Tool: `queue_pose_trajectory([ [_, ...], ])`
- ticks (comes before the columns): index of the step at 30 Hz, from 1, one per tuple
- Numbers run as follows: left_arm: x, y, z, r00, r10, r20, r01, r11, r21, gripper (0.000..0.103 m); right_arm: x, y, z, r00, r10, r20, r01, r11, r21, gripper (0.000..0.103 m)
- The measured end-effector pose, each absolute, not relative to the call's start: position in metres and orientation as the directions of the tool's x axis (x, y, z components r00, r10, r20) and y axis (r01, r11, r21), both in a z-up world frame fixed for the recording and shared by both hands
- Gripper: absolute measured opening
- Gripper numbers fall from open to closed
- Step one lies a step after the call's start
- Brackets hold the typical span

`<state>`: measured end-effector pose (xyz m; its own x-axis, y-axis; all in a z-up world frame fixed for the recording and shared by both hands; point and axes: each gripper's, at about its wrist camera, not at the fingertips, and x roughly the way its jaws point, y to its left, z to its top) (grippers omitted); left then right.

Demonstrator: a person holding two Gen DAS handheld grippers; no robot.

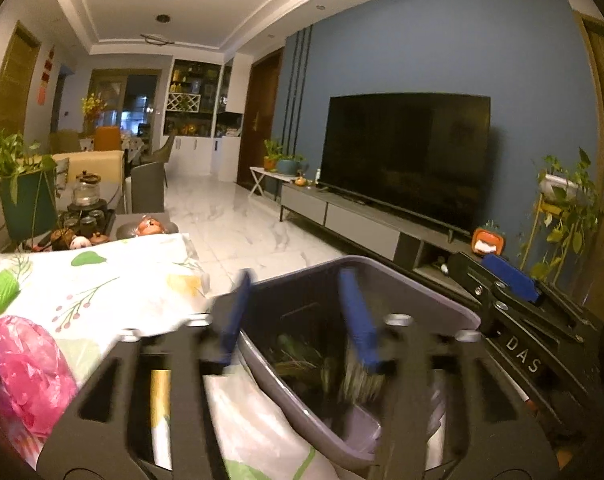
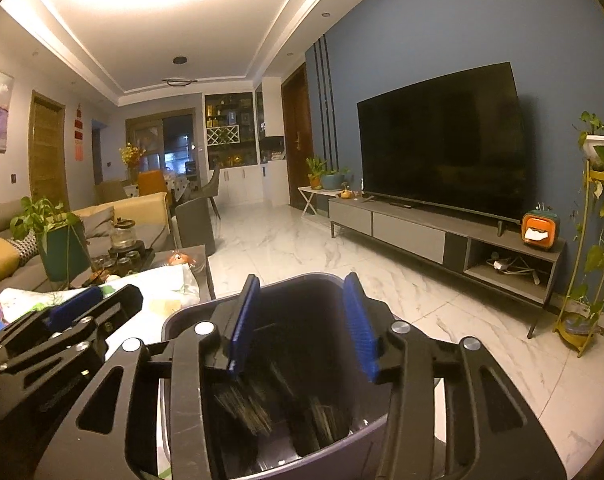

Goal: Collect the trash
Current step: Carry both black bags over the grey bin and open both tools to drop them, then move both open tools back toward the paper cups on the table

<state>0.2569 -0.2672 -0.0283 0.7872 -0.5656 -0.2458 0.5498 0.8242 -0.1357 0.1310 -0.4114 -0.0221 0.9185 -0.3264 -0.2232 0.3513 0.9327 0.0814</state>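
A grey trash bin (image 1: 421, 280) stands beside the table and holds dark scraps and green leaves (image 1: 298, 356). My left gripper (image 1: 296, 276) hangs open over the bin's near corner with nothing between its blue pads; this view is blurred. My right gripper (image 2: 302, 280) is open too, above the bin (image 2: 182, 320), and holds nothing. Each gripper shows in the other's view: the right one (image 1: 509, 280) and the left one (image 2: 74, 304). A pink plastic bag (image 1: 26, 368) and a green foam net (image 1: 0, 292) lie on the flowered tablecloth (image 1: 102, 280).
A tea set (image 1: 82, 216) and a potted plant (image 1: 26, 196) stand at the table's far end, with a sofa (image 2: 6, 240) behind. A TV (image 2: 441, 144) sits on a low cabinet (image 2: 421, 236) along the blue wall, a plant stand (image 2: 593, 240) to its right. White marble floor (image 2: 302, 240) lies between.
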Motion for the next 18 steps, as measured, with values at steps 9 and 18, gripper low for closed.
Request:
queue_pose_trajectory([
  [9,0.246,-0.236,-0.024,0.843,-0.491,-0.220,0.471,0.871,-0.138,0.082,0.119,-0.405,-0.023,0.914,-0.346,-0.212,0.369,0.926,0.077,0.068],
  [18,0.220,-0.195,-0.035,0.869,-0.422,-0.260,0.398,0.906,-0.141,0.091,0.098,-0.387,-0.025,0.924,-0.333,-0.189,0.356,0.928,0.107,0.085],
])
